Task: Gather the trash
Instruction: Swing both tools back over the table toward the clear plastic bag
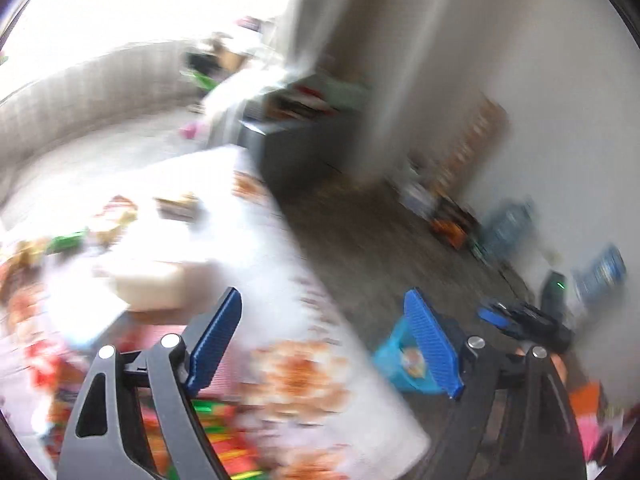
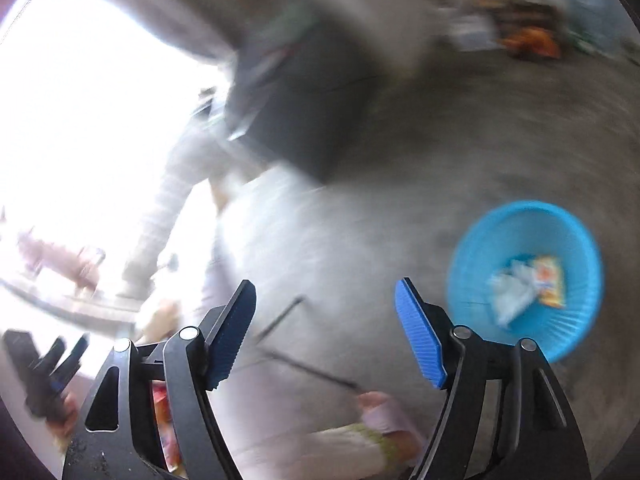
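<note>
Both views are smeared by motion. My left gripper (image 1: 324, 340) stands open over the edge of a table with a flowered cloth (image 1: 304, 380), with nothing between its blue pads. Blurred wrappers (image 1: 116, 216) and a green one (image 1: 66, 242) lie on the cloth, with more bright packets (image 1: 216, 440) near its front. A blue plastic basket (image 2: 524, 280) stands on the floor, holding a crumpled white piece (image 2: 510, 292) and an orange-yellow wrapper (image 2: 550, 284). My right gripper (image 2: 326, 332) is open and empty above the floor, left of the basket. The basket (image 1: 394, 360) also shows behind my left gripper's right finger.
A dark cabinet (image 1: 288, 148) stands beyond the table, with a grey sofa (image 1: 80, 96) at the left. Boxes and bottles (image 1: 508, 224) line the wall on the right. A cream box (image 1: 156, 284) sits on the cloth. A pale slipper-like shape (image 2: 380, 412) lies low on the floor.
</note>
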